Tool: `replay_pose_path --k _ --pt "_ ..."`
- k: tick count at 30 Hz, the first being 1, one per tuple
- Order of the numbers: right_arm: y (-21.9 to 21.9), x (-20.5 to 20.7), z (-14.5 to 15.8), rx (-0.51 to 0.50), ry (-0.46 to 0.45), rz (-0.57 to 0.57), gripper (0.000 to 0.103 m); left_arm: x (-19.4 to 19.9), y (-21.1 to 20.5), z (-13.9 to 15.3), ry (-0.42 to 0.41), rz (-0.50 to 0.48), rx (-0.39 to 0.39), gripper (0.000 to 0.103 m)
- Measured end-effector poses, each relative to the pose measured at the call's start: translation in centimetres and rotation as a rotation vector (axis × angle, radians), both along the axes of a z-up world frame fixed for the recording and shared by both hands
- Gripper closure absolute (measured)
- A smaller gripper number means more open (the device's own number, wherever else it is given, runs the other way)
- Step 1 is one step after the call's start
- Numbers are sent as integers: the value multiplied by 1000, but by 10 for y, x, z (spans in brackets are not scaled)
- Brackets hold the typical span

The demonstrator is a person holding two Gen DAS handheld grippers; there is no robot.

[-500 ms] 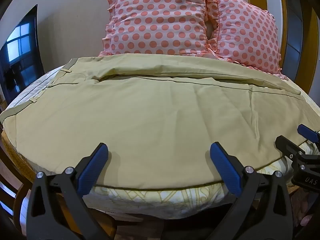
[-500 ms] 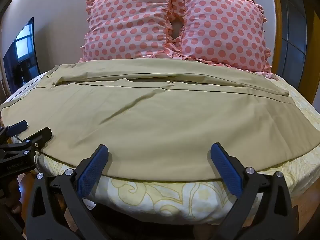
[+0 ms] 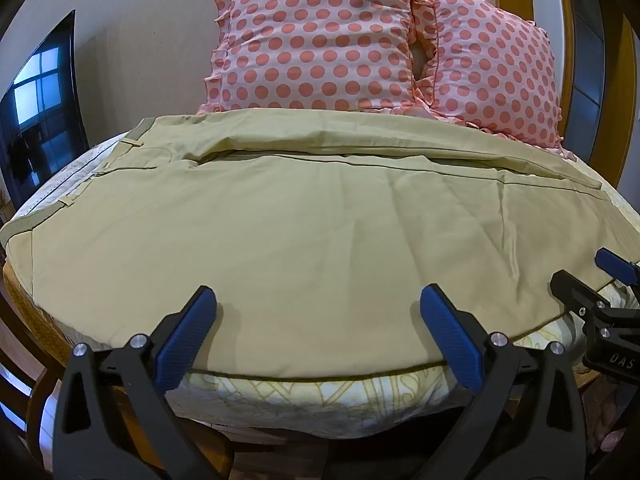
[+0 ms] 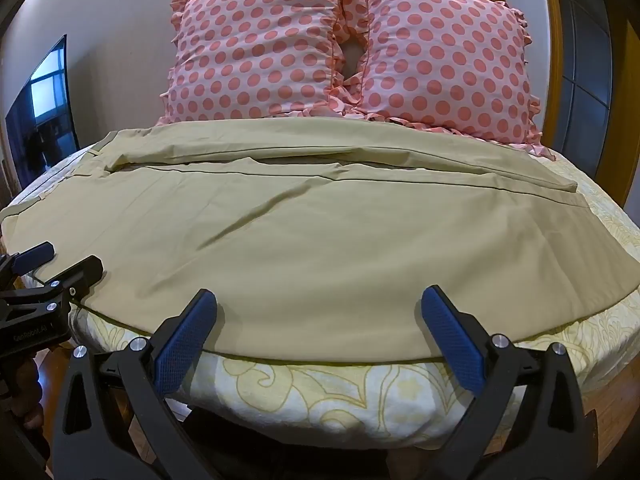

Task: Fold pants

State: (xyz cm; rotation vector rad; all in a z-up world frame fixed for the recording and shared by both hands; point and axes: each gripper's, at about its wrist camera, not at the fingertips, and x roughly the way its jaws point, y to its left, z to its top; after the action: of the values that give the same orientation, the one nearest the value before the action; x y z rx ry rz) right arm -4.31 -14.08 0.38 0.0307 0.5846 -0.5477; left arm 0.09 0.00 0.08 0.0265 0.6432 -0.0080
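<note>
Now, at the bed's left side, a dark screen [image 3: 44,120] leans by the wall [image 3: 140,40], reflecting a window. Khaki pants [image 3: 312,232] lie spread flat across the bed [image 3: 320,396], covering most of its top; the waistband with belt loops sits toward the left edge, and the legs run toward the right edge. One leg lies over the other along the far side, with a long seam crossing the cloth. The near hem of the pants follows the bed's near edge, where a white sheet with a yellow floral print shows beneath.

The left tongs [image 3: 316,320] hover over the near edge at the pants' left half, blue pads spread wide apart, grasping nothing. Its pads appear to touch nothing, though contact with the cloth is hard to judge. The right tongs [image 4: 318,320] hover over the near edge further right, likewise spread wide and empty. Each tool shows at the border of the other's view, close beside the pants' near hem.

Two pink polka-dot pillows [image 4: 352,48] stand upright, touching each other, at the far edge of the bed against the wall.
</note>
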Motion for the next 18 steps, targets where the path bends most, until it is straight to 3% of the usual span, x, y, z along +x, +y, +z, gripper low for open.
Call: replay_pose_path --k 18 --pt "0 0 0 -1 -1 -2 1 -1 0 -1 -4 0 0 2"
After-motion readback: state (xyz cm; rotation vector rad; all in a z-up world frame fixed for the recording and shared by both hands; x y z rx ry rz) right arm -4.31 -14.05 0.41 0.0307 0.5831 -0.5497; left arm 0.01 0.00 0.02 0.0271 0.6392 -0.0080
